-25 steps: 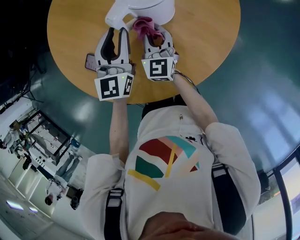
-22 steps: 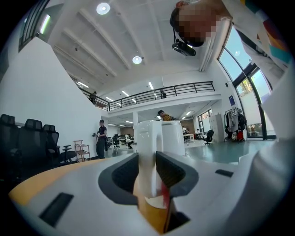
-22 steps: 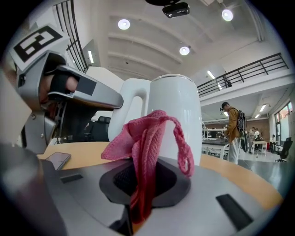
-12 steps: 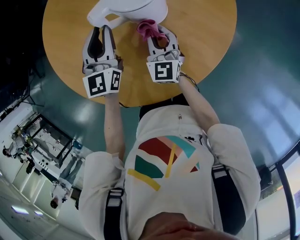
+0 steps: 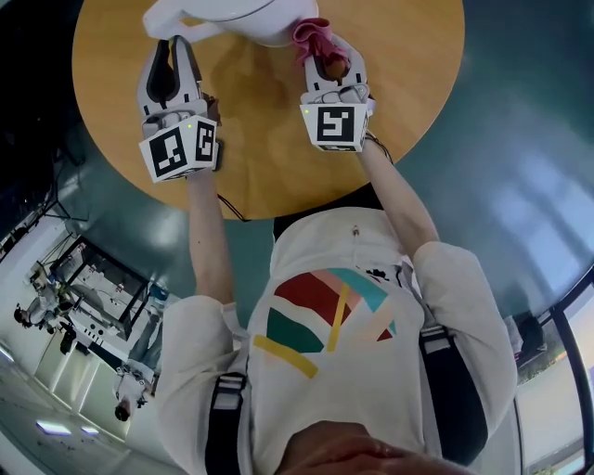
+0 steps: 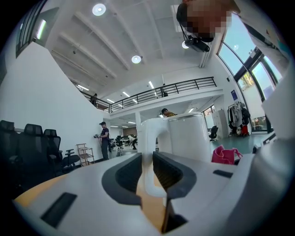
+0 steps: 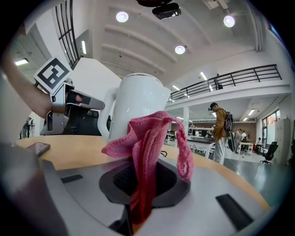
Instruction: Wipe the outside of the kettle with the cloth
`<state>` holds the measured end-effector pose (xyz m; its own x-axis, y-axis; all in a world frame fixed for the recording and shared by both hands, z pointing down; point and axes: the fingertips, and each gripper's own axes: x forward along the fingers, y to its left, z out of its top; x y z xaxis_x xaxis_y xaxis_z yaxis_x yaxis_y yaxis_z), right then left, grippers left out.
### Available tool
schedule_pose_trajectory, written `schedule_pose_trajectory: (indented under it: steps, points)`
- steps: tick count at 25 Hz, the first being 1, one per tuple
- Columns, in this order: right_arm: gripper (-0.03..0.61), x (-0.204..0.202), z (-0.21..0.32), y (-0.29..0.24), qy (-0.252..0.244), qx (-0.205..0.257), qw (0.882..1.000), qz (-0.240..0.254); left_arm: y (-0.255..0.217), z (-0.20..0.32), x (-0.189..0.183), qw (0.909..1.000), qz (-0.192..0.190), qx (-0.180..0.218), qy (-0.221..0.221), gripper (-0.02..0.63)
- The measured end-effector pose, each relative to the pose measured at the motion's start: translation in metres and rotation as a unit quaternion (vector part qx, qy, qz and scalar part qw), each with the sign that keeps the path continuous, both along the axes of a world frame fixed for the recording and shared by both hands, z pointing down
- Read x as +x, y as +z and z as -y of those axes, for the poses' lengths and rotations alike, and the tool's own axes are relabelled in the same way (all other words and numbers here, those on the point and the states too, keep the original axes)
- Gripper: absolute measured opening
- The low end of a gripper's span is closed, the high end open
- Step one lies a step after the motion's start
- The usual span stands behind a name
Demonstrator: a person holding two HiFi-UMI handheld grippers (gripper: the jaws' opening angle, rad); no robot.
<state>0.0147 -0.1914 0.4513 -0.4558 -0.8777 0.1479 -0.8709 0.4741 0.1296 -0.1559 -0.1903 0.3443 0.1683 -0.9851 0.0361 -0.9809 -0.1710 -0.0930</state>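
The white kettle stands at the far side of the round wooden table; its handle points left in the head view. My left gripper lies level with its tips at the handle, which shows in the narrow gap between the jaws. These jaws have just been closing; I see no pad pressing on the handle. My right gripper is shut on a pink knitted cloth. The cloth bunches up out of the jaws close to the kettle's wall.
A dark phone lies on the table by the left gripper. The table's near edge runs just behind both grippers' marker cubes. Beyond the table are office chairs, desks and several people standing far off.
Both grippers have moved further out over the table and wider apart. The left one went left to the kettle's handle and its jaws narrowed. The right one kept hold of the cloth.
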Motion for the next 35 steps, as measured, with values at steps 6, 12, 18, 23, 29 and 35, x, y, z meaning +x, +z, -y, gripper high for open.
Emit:
schedule_pose_trajectory:
  steps: [6,12,18,23,29,35]
  points:
    - [0.038,0.014,0.052,-0.013,0.009,0.012,1.0,-0.028,-0.01,0.044,-0.008,1.0,-0.004,0.008,0.001,0.117]
    - [0.038,0.006,0.102,-0.006,0.007,0.011,0.999,-0.041,-0.004,0.082,-0.028,0.9999,-0.002,0.015,0.002,0.112]
    - [0.038,0.007,0.136,-0.022,0.016,0.007,0.999,-0.046,-0.021,0.106,-0.029,0.9996,-0.01,0.028,0.005,0.112]
    - [0.038,-0.004,0.134,-0.017,0.021,0.004,0.998,-0.052,-0.017,0.098,-0.041,0.9995,-0.007,0.031,0.002,0.111]
    - [0.038,-0.017,0.109,-0.029,0.035,0.012,0.999,-0.029,-0.024,0.058,-0.069,0.9975,-0.029,0.051,-0.04,0.112]
    - [0.038,-0.027,0.04,-0.062,0.024,0.033,0.999,0.027,-0.046,-0.024,-0.055,0.9926,-0.066,0.092,-0.044,0.112]
